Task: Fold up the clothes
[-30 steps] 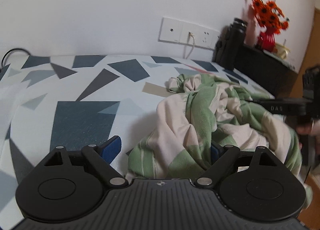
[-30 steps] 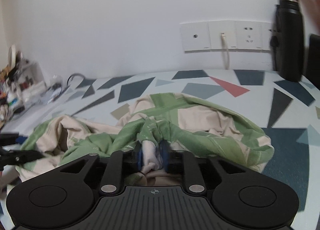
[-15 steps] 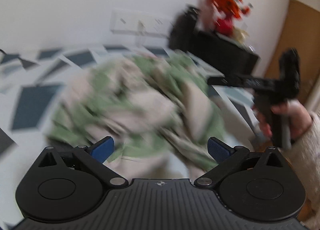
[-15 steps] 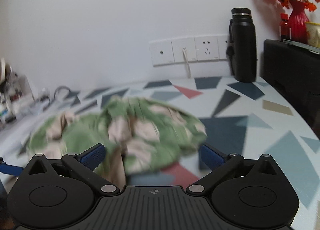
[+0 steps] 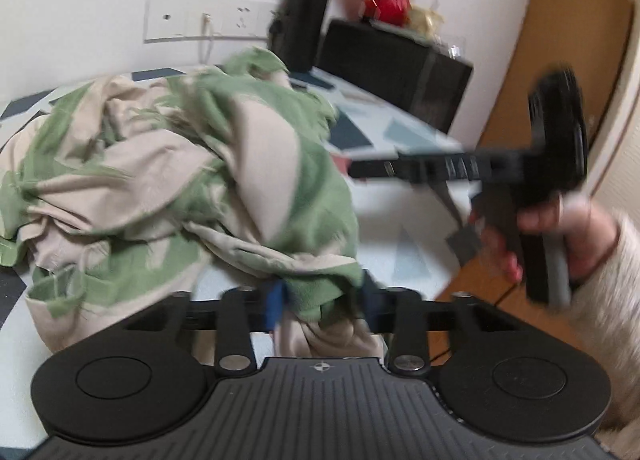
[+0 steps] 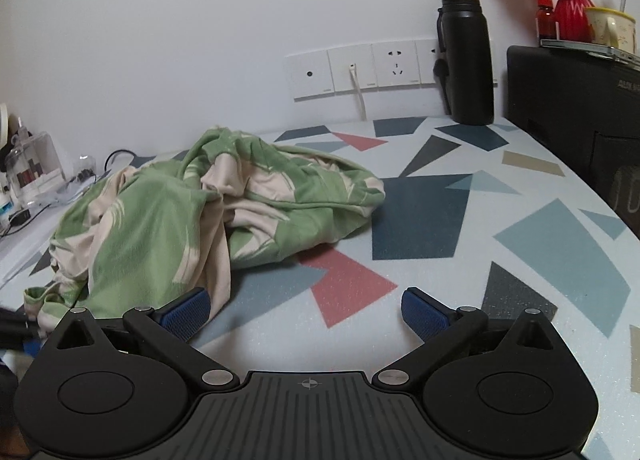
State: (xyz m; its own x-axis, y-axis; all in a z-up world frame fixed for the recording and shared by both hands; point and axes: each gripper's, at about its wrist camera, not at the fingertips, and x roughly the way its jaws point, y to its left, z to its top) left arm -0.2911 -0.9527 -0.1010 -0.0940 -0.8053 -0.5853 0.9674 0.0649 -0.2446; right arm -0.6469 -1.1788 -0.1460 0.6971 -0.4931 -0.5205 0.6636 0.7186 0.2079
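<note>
While the green-and-cream garment (image 6: 216, 216) lies crumpled in a heap on the bench (image 6: 520, 244), the left gripper (image 5: 322, 300) has its fingers (image 5: 275, 302) clamped on a bunched fold of that cloth at the near edge of the bench. The pinched fold hangs below the fingers, and the rest of the garment rises behind them in loose ridges. The left wrist view is blurred, so finer detail of the fold cannot be read.

The right gripper (image 6: 306, 310) sits low over the near edge of the bench with its fingers (image 6: 186, 310) spread wide apart and nothing between them. Its left finger lies just beside the trailing cream edge of the garment; whether it touches the cloth cannot be told. In the left wrist view the right gripper (image 5: 460, 170) appears side-on, held by a hand (image 5: 560, 228) in a pale fuzzy sleeve (image 5: 608, 300), clear of the heap.

The garment occupies the left half of the bench, reaching from the near edge towards the far edge at the wall. A black bottle (image 6: 466, 56) stands at the far right corner, before a row of wall sockets (image 6: 372, 68). A black cabinet (image 6: 576, 108) adjoins the right edge, carrying a red vase (image 6: 572, 8) of orange flowers and a cup (image 6: 610, 28).
</note>
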